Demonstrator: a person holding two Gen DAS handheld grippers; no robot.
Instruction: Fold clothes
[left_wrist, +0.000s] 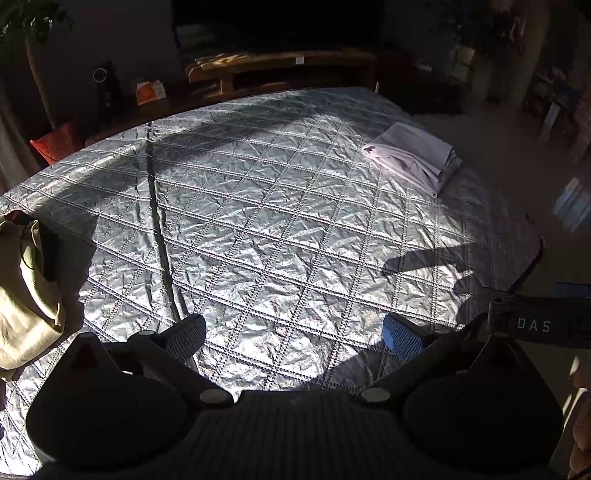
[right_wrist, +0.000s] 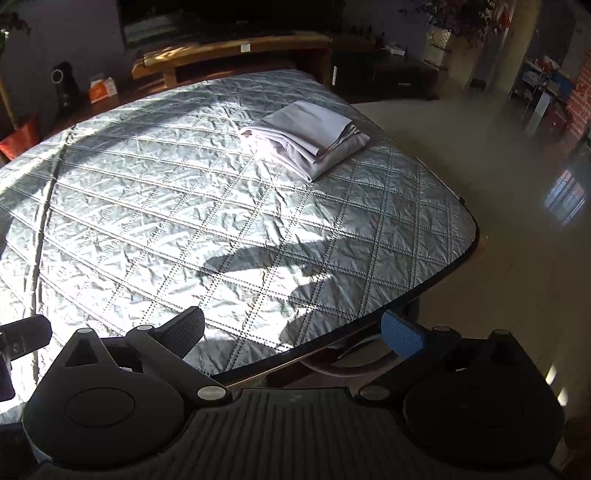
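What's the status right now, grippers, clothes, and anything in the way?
Left gripper open, empty; right gripper open, empty. Folded pale garment at quilted table's far right corner; beige garment heaped at left edge, unfolded. Nothing between.

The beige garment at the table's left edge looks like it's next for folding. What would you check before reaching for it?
1. Left tool open and holding nothing: ok.
2. Right tool open and holding nothing: ok.
3. Beige garment in view, still crumpled at the left edge: ok.
4. Folded white garment parked at the far right, out of the way: ok.
5. Bare quilted cover in the middle for spreading: ok.
6. Whether the beige garment hangs off the edge: cannot tell.
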